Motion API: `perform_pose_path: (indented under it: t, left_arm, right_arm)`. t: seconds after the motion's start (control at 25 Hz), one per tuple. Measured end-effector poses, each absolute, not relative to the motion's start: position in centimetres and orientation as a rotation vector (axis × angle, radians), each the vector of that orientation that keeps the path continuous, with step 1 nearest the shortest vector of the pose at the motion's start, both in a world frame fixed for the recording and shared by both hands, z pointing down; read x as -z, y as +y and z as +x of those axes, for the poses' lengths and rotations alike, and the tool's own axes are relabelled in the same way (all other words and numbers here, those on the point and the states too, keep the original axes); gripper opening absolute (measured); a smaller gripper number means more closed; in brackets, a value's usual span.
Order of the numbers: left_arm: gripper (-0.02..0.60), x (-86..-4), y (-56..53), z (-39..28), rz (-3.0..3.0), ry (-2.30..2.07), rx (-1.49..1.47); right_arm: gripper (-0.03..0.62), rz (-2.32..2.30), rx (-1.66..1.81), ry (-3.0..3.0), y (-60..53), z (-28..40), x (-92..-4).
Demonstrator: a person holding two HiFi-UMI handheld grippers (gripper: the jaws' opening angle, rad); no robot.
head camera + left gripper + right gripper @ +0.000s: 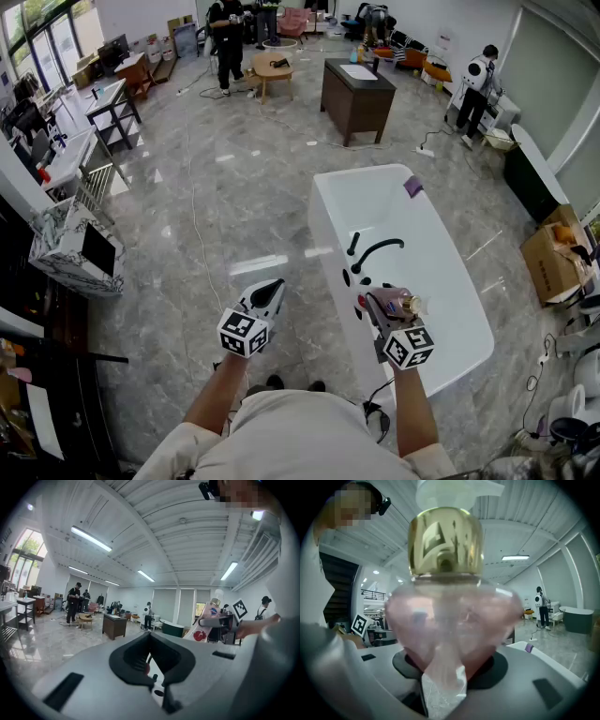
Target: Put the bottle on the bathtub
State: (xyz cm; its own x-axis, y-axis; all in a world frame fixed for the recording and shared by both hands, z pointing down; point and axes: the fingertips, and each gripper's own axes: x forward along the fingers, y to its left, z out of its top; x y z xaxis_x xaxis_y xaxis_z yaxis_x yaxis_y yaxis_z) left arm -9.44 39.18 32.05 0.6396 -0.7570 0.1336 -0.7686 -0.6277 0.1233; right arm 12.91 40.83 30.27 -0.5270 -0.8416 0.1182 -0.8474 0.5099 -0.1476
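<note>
**Bottle in right gripper, over near end of tub**

Right gripper point(384, 306): clenched on the pink bottle point(450, 620), jaws pressing its body from both sides. The bottle stands upright, gold collar and white pump on top.

From the head view, the bottle point(401, 303) sits over the near end of the white bathtub point(433, 264), just beside the black faucet point(377, 249). I cannot tell whether its base touches the rim.

Left gripper point(268, 292): jaws drawn together, nothing between them. It hangs over the grey floor point(234, 216), left of the tub and apart from it.

A small purple item point(413, 186) lies on the tub's far rim.
</note>
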Motion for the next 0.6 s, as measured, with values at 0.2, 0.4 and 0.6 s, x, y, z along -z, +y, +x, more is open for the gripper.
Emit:
perform_pose_path:
  t: [0.2,0.4,0.6]
  left_arm:
    - [0.008,-32.37,38.83,-9.70,2.682,-1.264,-0.105]
    - [0.008,-32.44,38.73,-9.57,2.681,-1.264,-0.103]
    - [0.008,-32.35,38.26,-9.95,2.680,-1.260,-0.115]
  right_arm:
    - [0.238,1.504,-0.294,-2.700,40.57,12.51,-30.51]
    - [0.238,1.495,-0.306,-2.709,40.65,12.52,-30.57]
    - [0.241,1.504,-0.312,-2.696,40.04,12.20,-30.51]
